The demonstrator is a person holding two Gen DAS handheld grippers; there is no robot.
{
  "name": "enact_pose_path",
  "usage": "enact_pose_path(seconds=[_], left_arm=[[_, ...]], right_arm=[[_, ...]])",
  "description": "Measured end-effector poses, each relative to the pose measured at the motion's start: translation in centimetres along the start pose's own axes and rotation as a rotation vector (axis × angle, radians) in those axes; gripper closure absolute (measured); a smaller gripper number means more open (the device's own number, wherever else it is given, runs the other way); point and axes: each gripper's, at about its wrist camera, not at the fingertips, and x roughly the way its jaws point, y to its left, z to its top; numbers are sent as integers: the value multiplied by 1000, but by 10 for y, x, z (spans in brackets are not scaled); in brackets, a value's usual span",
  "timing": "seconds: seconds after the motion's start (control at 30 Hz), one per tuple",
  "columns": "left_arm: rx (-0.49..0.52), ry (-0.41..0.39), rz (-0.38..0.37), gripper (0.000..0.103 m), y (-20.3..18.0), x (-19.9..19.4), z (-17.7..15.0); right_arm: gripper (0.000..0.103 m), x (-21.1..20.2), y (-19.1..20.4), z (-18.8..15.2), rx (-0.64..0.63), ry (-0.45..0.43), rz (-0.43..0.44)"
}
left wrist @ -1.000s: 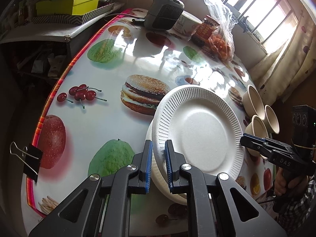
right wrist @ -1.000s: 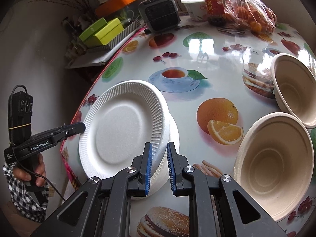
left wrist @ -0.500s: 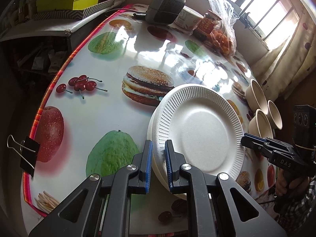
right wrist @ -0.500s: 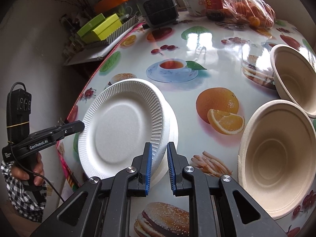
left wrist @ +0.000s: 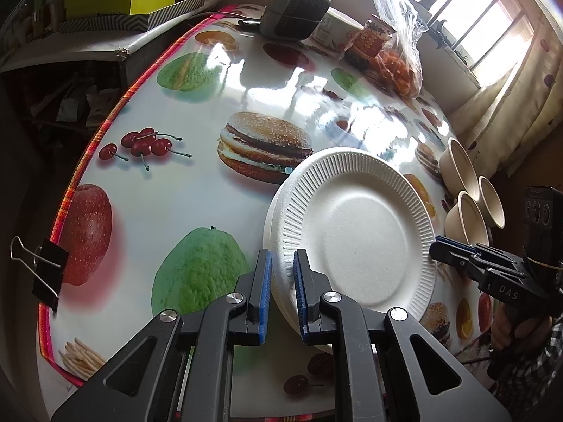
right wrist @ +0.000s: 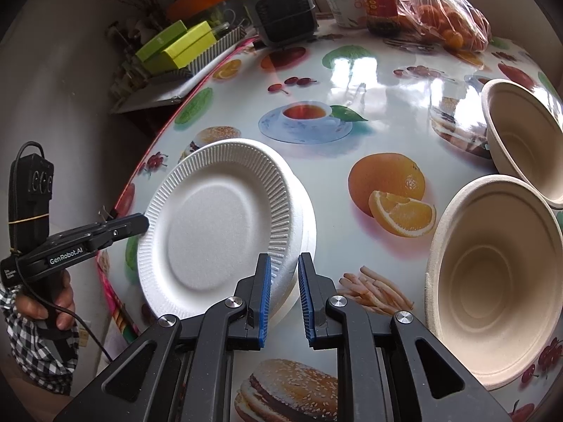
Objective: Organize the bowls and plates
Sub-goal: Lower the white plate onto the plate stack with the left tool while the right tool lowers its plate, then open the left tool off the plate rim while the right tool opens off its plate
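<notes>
Resting tilted on a second plate (right wrist: 308, 225) near the table (left wrist: 211, 207) edge: white foam plate (left wrist: 355, 242). Clamped on opposite rims by left gripper (left wrist: 282, 290) and right gripper (right wrist: 284, 292). Beside, well apart, beige bowls (right wrist: 492, 274).

Lower plate (left wrist: 272, 211) mostly hidden (under top plate (left wrist: 359, 232)).

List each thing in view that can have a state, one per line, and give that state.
Top plate: tilted, held over a second plate, both claws gripping opposite rim edges.
Lower plate: flat on the table, under the top one.
Left claw: shut on the top plate's rim.
Right claw: shut on the top plate's rim.
Bowls: upright, empty, unstacked, side by side.
Jar: upright, lid on.
Binder clip: clamped on the tablecloth's edge.
</notes>
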Motion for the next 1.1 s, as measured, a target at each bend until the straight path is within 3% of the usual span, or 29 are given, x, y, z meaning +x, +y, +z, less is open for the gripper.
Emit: enact_pose_path(seconds=[0.7, 1.0, 1.1], left_arm=[[-10, 7, -7, 90, 0, 2, -3], [-11, -2, -7, 88, 0, -1, 0], [-11, -6, 2, 81, 0, -2, 1]], right_arm=[[86, 1, 1, -1, -5, 0, -17], [76, -2, 2, 1, -8, -9, -21], [75, -3, 2, 1, -10, -11, -27]])
